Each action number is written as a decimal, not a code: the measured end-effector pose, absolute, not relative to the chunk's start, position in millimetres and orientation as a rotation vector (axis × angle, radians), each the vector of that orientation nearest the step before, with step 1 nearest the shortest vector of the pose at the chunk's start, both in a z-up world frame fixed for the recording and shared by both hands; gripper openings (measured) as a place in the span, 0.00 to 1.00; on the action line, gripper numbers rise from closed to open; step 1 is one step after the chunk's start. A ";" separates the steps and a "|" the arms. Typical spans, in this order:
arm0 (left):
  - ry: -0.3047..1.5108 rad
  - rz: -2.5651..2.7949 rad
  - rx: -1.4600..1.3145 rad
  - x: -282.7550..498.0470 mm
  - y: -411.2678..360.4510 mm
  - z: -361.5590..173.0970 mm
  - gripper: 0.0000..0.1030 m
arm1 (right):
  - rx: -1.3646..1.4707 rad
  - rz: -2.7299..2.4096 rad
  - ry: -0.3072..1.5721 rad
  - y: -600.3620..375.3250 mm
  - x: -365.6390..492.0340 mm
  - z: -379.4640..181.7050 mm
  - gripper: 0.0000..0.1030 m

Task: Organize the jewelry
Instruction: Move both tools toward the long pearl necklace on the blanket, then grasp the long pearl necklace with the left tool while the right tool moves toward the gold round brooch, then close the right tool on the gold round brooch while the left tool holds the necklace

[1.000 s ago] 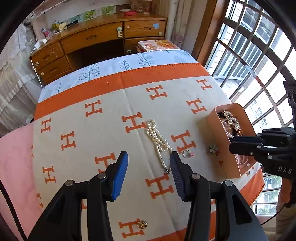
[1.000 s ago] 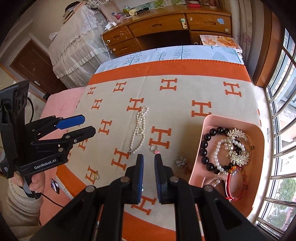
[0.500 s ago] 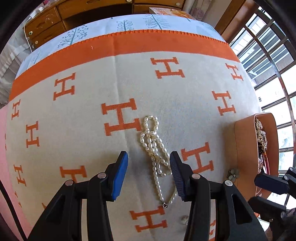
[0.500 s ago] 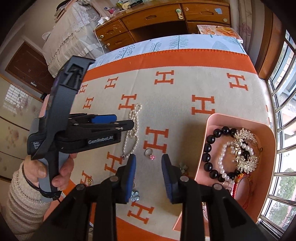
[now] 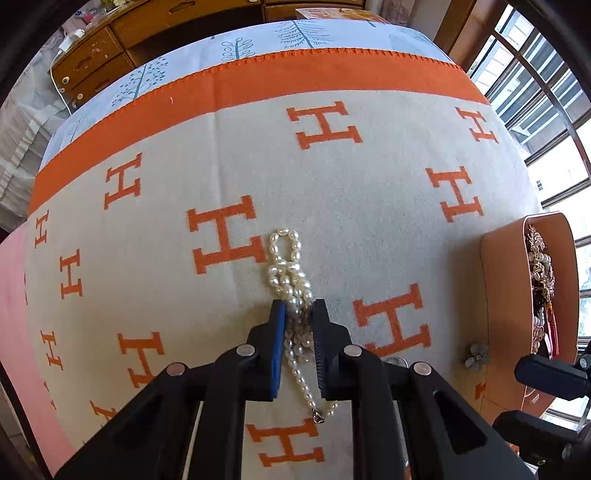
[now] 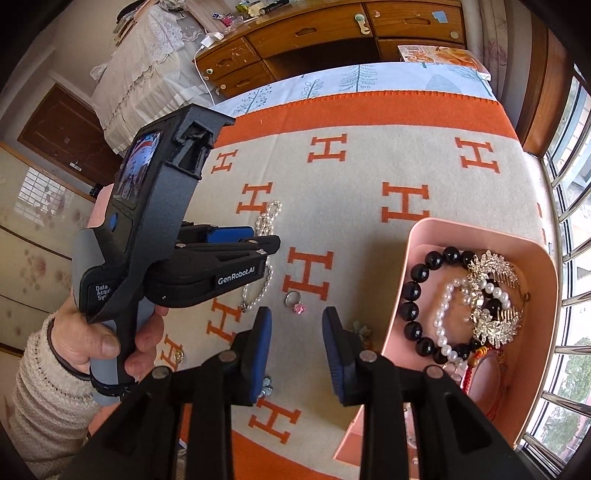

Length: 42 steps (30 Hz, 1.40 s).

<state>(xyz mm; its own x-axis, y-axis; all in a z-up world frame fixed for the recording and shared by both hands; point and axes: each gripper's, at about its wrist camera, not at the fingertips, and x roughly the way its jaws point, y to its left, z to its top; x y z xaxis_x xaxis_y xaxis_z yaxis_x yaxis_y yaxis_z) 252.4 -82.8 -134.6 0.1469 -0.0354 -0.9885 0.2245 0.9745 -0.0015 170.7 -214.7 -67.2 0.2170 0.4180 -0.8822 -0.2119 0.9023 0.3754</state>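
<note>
A white pearl necklace [image 5: 286, 266] lies on the cream and orange blanket [image 5: 332, 192]. My left gripper [image 5: 298, 310] is shut on the necklace's middle, low on the blanket; it also shows in the right wrist view [image 6: 258, 242]. My right gripper [image 6: 297, 325] is open and empty above a ring with a pink stone [image 6: 295, 301]. A pink tray [image 6: 417, 236] to the right holds a black bead bracelet [image 6: 413, 291], a pearl bracelet [image 6: 445, 325] and a silver hair comb [image 6: 491, 295]. The tray [image 5: 502, 295] stands at the right edge of the left wrist view.
A small flower earring [image 5: 474, 356] lies beside the tray. A gold round piece [image 6: 179, 355] and a pale blue flower piece [image 6: 266, 386] lie near the blanket's front edge. A wooden desk [image 6: 332, 33] stands behind the bed. Window bars [image 6: 569, 221] run along the right.
My left gripper has come down over the pearl necklace and closed on it. My right gripper has opened wider and moved toward the pink-stone ring.
</note>
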 end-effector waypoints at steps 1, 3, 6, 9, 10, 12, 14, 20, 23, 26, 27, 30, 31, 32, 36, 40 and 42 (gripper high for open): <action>1.408 -0.191 0.161 250.8 -83.7 -134.2 0.07 | 0.187 0.439 1.284 -215.4 170.7 -67.9 0.28; 1.407 -0.188 0.144 250.8 -80.8 -132.9 0.07 | 0.180 0.439 1.288 -215.4 170.5 -69.0 0.28; 1.406 -0.185 0.112 244.6 -62.8 -131.1 0.07 | 0.158 0.435 1.294 -214.2 170.2 -70.0 0.28; 1.387 -0.182 0.097 241.5 -45.8 -121.5 0.07 | 0.126 0.434 1.302 -208.7 169.7 -71.8 0.28; 1.379 -0.184 0.092 239.3 -41.8 -116.4 0.07 | 0.114 0.433 1.306 -206.7 169.6 -72.6 0.28; 1.356 -0.187 0.088 234.9 -34.4 -104.4 0.07 | 0.098 0.433 1.317 -204.0 169.7 -74.4 0.28; 1.332 -0.190 0.088 230.1 -28.8 -91.9 0.07 | 0.068 0.424 1.329 -200.3 170.8 -75.9 0.28; 1.290 -0.209 0.098 212.6 -9.3 -67.7 0.07 | -0.041 0.450 1.407 -182.8 166.0 -80.7 0.28; 1.280 -0.221 0.098 202.9 6.0 -60.1 0.07 | -0.083 0.463 1.417 -172.6 158.0 -78.7 0.28; 1.271 -0.237 0.088 190.7 15.2 -53.9 0.07 | -0.056 0.503 1.436 -165.4 152.1 -79.9 0.28; 1.267 -0.239 0.085 187.5 17.2 -52.2 0.07 | -0.056 0.507 1.438 -161.4 150.5 -81.0 0.28; 1.257 -0.243 0.078 177.4 25.9 -46.3 0.07 | -0.056 0.515 1.459 -151.1 145.8 -88.2 0.28; 1.254 -0.241 0.075 174.4 28.6 -44.4 0.07 | -0.057 0.518 1.465 -147.7 144.1 -90.6 0.28; 1.250 -0.239 0.073 171.2 32.2 -42.5 0.07 | -0.058 0.524 1.466 -143.3 142.0 -91.7 0.28; 1.233 -0.231 0.062 159.1 47.1 -34.5 0.07 | -0.064 0.580 1.466 -119.8 131.0 -91.7 0.28; 1.217 -0.221 0.053 146.6 63.3 -28.4 0.07 | -0.089 0.665 1.456 -84.6 116.1 -90.5 0.28; 1.215 -0.212 0.045 140.7 72.4 -26.8 0.07 | -0.107 0.702 1.459 -65.4 109.5 -93.0 0.28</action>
<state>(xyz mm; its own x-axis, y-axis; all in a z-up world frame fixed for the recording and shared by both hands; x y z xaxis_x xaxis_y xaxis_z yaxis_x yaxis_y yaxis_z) 140.7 72.4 -26.8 0.3311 -0.1384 -0.9334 0.1862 0.9793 -0.0791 109.5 -65.4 -93.0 -0.0475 0.3693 -0.9281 -0.4946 0.7985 0.3431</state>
